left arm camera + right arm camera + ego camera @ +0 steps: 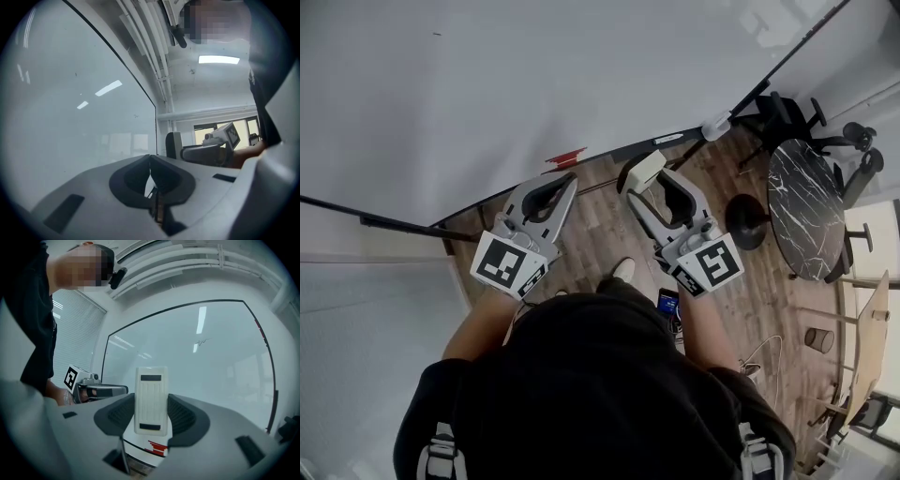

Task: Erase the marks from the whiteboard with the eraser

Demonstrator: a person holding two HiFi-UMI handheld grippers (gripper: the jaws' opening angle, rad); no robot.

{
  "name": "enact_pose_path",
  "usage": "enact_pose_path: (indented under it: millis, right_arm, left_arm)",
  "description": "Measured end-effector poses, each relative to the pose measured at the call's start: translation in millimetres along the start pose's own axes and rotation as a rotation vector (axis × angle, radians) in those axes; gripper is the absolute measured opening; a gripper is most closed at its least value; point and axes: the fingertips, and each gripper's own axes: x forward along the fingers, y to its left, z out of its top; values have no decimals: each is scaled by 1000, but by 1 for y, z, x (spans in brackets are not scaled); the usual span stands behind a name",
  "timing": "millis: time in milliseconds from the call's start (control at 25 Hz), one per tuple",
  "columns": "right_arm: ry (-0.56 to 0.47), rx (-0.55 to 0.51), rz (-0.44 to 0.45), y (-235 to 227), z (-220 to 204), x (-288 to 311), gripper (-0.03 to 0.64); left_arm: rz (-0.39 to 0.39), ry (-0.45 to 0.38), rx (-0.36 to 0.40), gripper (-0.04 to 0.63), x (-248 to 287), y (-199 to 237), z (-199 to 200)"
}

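Note:
The large whiteboard (534, 75) fills the top of the head view, with a tiny dark mark (437, 35) high up and red marks (565, 157) at its lower edge. My right gripper (649, 180) is shut on the white eraser (641, 171), held a little short of the board's bottom edge. In the right gripper view the eraser (151, 399) stands upright between the jaws, with a faint scribble (201, 342) on the whiteboard (187, 362) beyond and the red marks (157, 446) below. My left gripper (561, 185) is shut on nothing, jaws touching (150, 161), beside the board (70, 122).
A round black marble table (806, 206) and office chairs (792, 112) stand to the right on the wooden floor (600, 234). A phone (667, 302) shows near the person's right hand. The board's black frame bar (384, 223) runs off to the left.

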Motion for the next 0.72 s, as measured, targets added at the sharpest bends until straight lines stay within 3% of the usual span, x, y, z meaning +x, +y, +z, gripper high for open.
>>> enact_pose_path:
  millis: [400,720]
  right_arm:
    - [11,-37,60,-80,11,-4,220]
    - [11,-82,95,-116,39,9,219]
  left_arm:
    - [88,-9,43,5,78,-6,14]
    - [164,-16,54,5,114,1,32]
